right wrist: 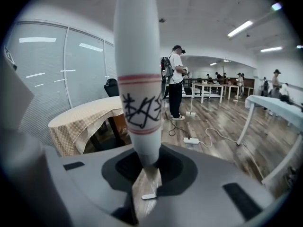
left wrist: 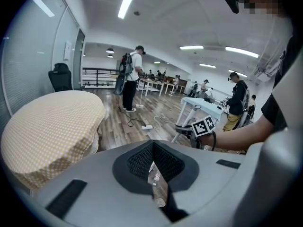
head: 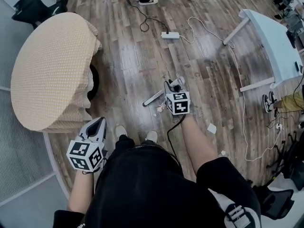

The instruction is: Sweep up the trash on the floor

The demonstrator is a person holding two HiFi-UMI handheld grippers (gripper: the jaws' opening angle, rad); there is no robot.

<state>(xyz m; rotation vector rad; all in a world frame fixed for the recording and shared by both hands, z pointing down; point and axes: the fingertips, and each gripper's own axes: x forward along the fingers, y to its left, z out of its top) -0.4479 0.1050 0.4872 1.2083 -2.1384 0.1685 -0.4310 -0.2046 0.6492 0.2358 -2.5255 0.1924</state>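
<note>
My right gripper point(head: 175, 83) point(right wrist: 144, 167) is shut on a white broom handle point(right wrist: 138, 79) with red bands and black scribble, which stands upright between the jaws. Below it on the wood floor lies a white bar point(head: 153, 99), apparently the broom's head, with small pale trash bits point(head: 160, 108) beside it. A white paper scrap point(head: 212, 128) lies to the right, and a smaller bit point(head: 223, 152) nearer me. My left gripper point(head: 98, 123) point(left wrist: 154, 174) hangs at my left side, jaws shut with nothing in them.
A round table under a checked cloth point(head: 47, 70) fills the left. A white desk point(head: 275, 42) stands at the right, with a power strip point(head: 170, 34) and cables point(head: 243, 118) on the floor. Another person's shoes point(head: 148, 1) show at the top.
</note>
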